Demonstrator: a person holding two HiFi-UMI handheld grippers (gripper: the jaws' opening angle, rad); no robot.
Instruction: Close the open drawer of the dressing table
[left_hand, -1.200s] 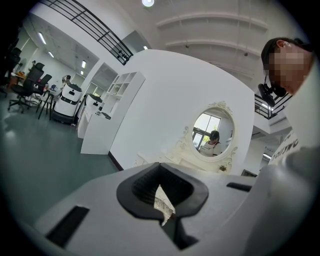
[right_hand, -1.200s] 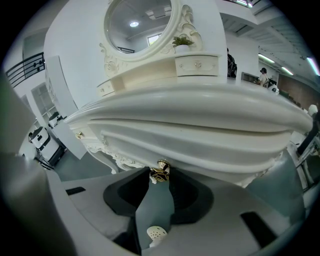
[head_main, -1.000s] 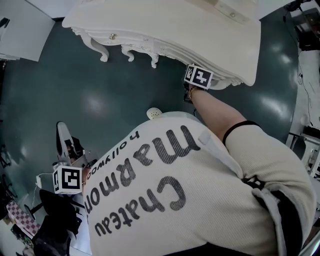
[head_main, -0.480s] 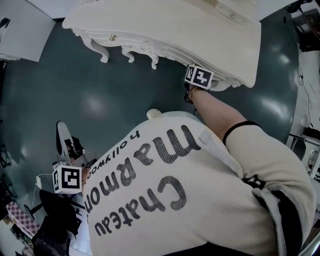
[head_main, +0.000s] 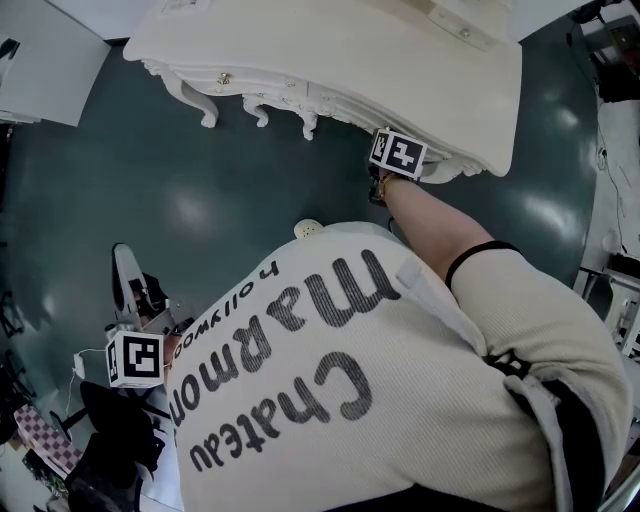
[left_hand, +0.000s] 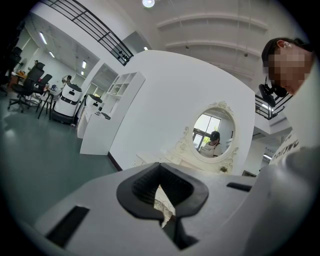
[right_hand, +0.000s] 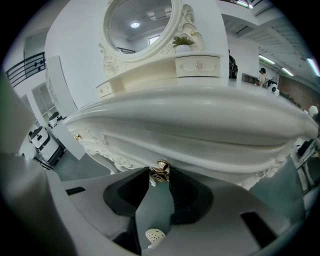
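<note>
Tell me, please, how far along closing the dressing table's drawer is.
Done: the right gripper is at the dressing table, jaws on the drawer's gold knob. In hand: that grip; the drawer front looks nearly flush with the table. Left: seat it fully if needed, then release. The left gripper hangs aside, shut.

Count on inspection:
- Dressing table (head_main: 400, 60): one.
- Oval mirror (right_hand: 140, 25): one.
- Small top drawers: two; one drawer (right_hand: 198, 65), other drawer (right_hand: 104, 89).
- Front knobs in right gripper view: two; gold knob (right_hand: 160, 173), second knob (right_hand: 77, 136).
- Potted plant (right_hand: 183, 42): one.
- White slipper (head_main: 309, 228): one.
- Grippers: two; left gripper (left_hand: 161, 172), right gripper (right_hand: 160, 176).
- Marker cubes: two; one cube (head_main: 135, 358), other cube (head_main: 398, 153).
</note>
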